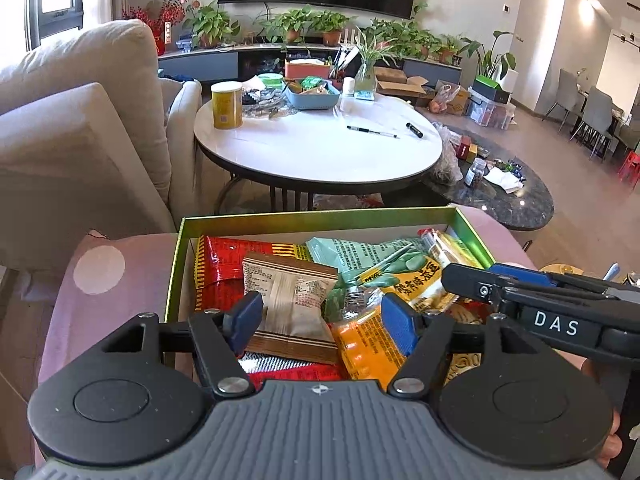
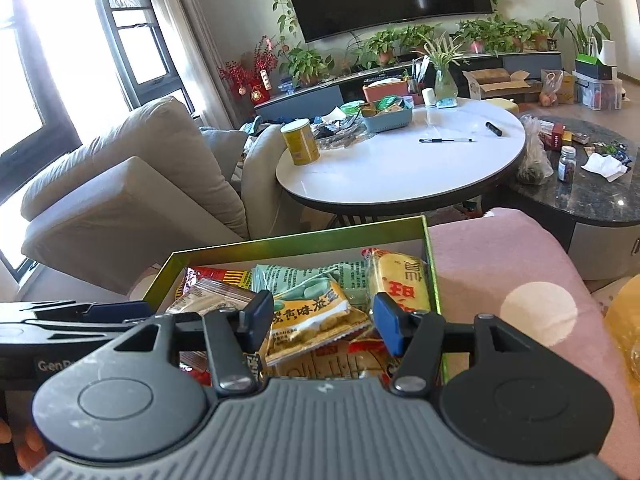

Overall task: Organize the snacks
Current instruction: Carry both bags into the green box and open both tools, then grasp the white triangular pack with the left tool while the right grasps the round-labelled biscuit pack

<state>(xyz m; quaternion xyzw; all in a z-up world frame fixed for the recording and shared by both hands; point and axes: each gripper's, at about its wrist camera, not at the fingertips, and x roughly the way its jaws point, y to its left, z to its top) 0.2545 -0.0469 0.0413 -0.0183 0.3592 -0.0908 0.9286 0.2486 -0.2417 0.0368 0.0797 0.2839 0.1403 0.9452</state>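
The left gripper [image 1: 320, 322] hung open over the green box [image 1: 178, 264], a brown striped packet [image 1: 290, 300] lengthwise between its pads; the right gripper [image 2: 320, 322], also open, straddled a bean-snack bag [image 2: 312, 316].

"DAS" on right gripper [image 1: 472, 280]

wrist views close above shared snack box [image 1: 256, 220]

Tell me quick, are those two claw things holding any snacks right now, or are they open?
Left gripper: open, holding nothing, poised over the brown-striped snack packet in the green box.
Right gripper: open, holding nothing, above the yellow-green snack packet.
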